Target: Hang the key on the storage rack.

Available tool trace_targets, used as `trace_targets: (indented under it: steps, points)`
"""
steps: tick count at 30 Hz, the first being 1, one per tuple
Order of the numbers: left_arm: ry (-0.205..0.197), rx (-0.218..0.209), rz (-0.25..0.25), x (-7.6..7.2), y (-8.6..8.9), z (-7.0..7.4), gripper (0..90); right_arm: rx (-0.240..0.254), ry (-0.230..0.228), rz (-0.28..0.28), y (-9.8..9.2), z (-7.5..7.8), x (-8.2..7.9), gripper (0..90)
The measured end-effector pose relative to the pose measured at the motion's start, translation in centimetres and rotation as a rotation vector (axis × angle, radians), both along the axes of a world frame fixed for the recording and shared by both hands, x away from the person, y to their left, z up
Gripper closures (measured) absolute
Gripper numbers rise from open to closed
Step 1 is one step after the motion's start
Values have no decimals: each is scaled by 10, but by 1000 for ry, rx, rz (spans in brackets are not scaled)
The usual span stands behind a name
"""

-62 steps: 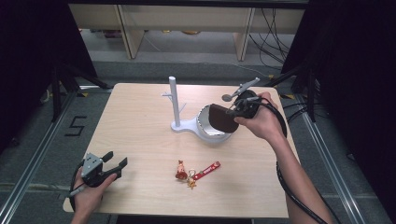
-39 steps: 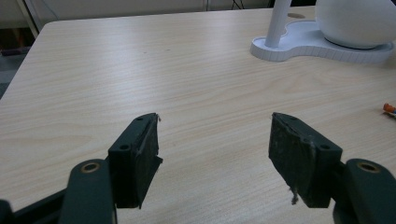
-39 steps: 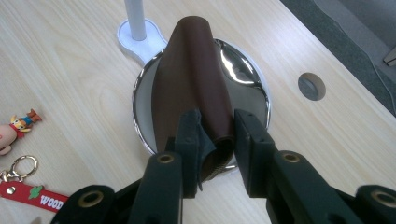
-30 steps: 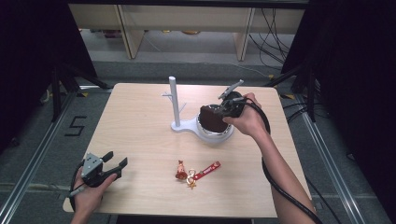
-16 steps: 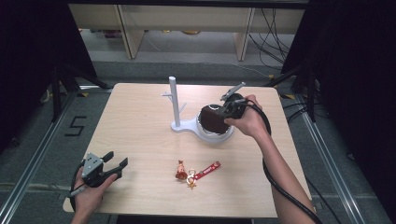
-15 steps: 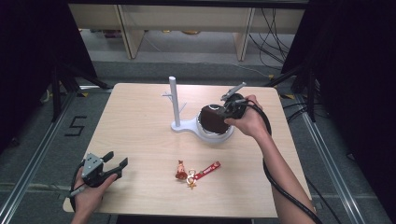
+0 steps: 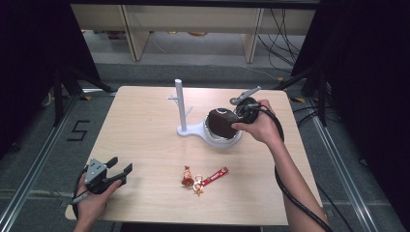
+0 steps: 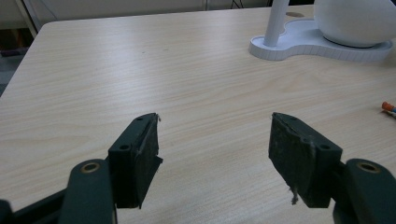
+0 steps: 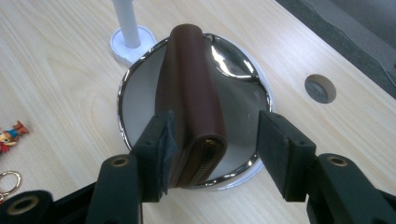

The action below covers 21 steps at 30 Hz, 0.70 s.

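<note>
Your right gripper (image 9: 212,154) has its fingers (image 9: 156,151) spread apart around the near end of the brown wallet (image 9: 189,93): the left pad touches or sits just beside the wallet's side, while the right pad stands off with open air between it and the leather, so nothing is clamped. The wallet lies in the shiny bowl (image 9: 233,98) of the white stand (image 7: 193,130), near the middle of the tabletop toward its far right corner, with one end resting on the bowl's near rim by your jaws. Its long axis runs straight away from you, along the line of the jaws toward the stand's post (image 9: 126,21), so the jaws straddle its narrow thickness rather than its length. That is the relation the next move depends on: judged from here, backing straight out along that axis would clear the wallet without dragging it, whereas a sideways pull could tip it off the rim. Your left gripper (image 8: 215,144), fingers wide apart and holding nothing, waits at the near left corner of the tabletop (image 7: 145,125), well away from the bowl; the keychain (image 7: 200,178) lies near the front edge between the two hands.
</note>
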<state>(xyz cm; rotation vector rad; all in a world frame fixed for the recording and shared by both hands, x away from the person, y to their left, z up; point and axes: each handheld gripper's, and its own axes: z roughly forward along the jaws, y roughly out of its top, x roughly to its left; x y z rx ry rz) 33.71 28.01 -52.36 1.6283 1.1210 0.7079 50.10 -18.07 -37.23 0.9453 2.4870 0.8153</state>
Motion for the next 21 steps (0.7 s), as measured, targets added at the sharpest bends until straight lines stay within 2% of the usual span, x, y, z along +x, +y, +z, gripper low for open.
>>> trace_targets:
  steps: [6, 9, 11, 14, 15, 16, 18, 19, 20, 21]
  points:
    - [0, -5, 2, 0, 0, 0, 328, 18, -18, -5, -5, 6, -8, 466]
    - [-2, -6, 2, 0, 0, 0, 328, 48, -34, -22, -12, 11, -17, 479]
    - [1, -4, 3, 0, 0, 0, 328, 56, -26, -29, -17, 12, -21, 487]
    - [2, -2, 4, 0, 0, 0, 328, 78, -31, -49, -22, 11, -25, 497]
    - [2, -1, 5, 0, 0, 0, 328, 81, -14, -45, -24, 11, -26, 503]
    - [2, 2, 5, 0, -1, 0, 328, 84, -36, -59, -29, 9, -29, 516]
    - [-3, 8, 1, 1, -1, 0, 328, 93, -30, -70, -36, 7, -35, 540]
    - [-4, 6, 0, 1, -2, 0, 328, 111, -9, -92, -36, 6, -38, 544]
    - [-3, 7, 1, 0, -2, 0, 328, 120, -34, -98, -39, 3, -39, 547]
    - [-4, 9, 0, 1, -2, 0, 328, 127, -37, -103, -42, 2, -40, 551]
